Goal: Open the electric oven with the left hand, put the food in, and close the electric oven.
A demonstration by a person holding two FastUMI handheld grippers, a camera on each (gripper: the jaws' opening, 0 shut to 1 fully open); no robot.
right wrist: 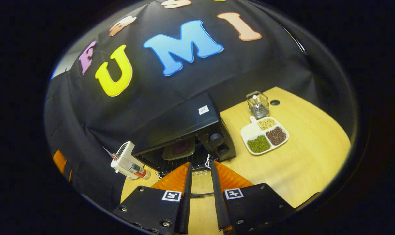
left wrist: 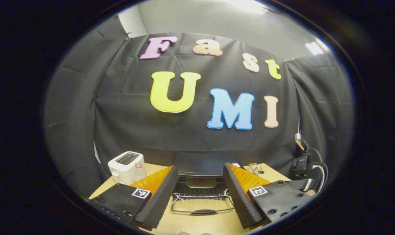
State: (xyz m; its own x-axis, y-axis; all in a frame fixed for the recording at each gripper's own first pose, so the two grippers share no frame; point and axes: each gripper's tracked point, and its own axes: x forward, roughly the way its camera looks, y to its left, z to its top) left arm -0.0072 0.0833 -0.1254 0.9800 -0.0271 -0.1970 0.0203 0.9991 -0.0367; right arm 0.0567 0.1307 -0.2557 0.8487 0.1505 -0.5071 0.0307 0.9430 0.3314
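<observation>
oven (right wrist: 181,127): black
toaster (left wrist: 125,167): white — dark slots
tabletop (right wrist: 301,153): pale wood
divided dish (right wrist: 249,132): white — green, dark red and tan fillings
wire basket (right wrist: 258,104): grey

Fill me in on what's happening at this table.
A person holds two grippers facing a black oven. Its door lies open, and a plate of food already sits on the rack inside. The left gripper is open in front of the door handle; the right gripper holds nothing, jaws slightly apart. The door is not yet closed.
</observation>
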